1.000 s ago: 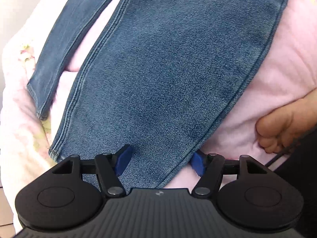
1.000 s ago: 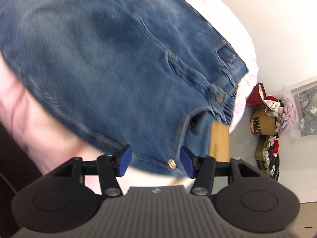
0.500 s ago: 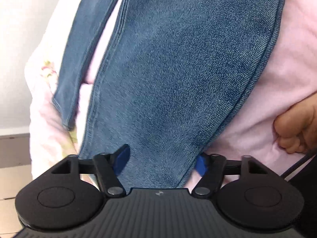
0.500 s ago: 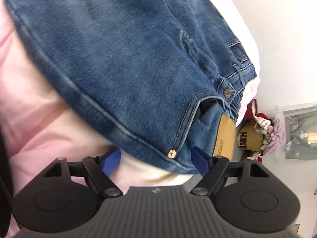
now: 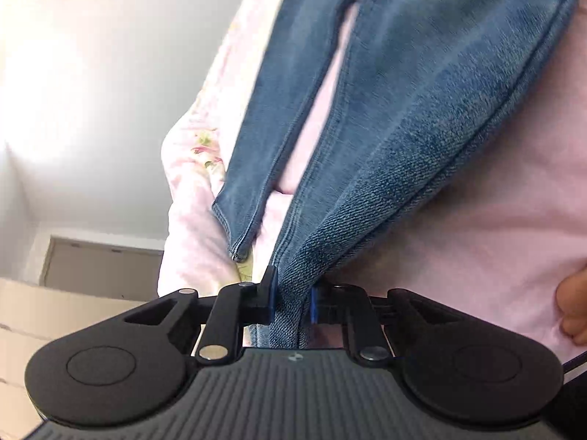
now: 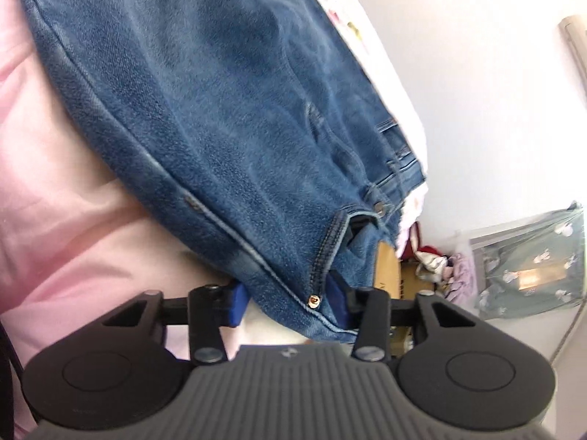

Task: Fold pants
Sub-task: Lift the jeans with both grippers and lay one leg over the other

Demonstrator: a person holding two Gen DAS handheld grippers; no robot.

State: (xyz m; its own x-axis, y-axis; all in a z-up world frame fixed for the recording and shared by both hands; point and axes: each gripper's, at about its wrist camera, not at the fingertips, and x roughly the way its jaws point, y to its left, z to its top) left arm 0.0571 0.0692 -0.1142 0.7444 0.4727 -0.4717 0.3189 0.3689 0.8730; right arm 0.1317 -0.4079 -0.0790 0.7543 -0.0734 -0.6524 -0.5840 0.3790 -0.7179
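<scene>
Bright daylight, motion blur (fisheye edges)

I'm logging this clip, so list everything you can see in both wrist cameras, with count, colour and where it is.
jeans: one pair, blue denim, spread on the bedding, both ends gripped
tan waistband patch: one, by the pocket opening
pink bedding: one, pale pink, under the jeans
floral sheet: one, white-pink print, at the bed edge
clothes pile: one heap, red, white and lilac, on the floor by the wall
grey-green bag: one, right of that pile
left gripper: black with blue pads, clamped on a leg's edge
right gripper: black with blue pads, around the waist corner
person's hand: one, at the right edge of the left view
</scene>
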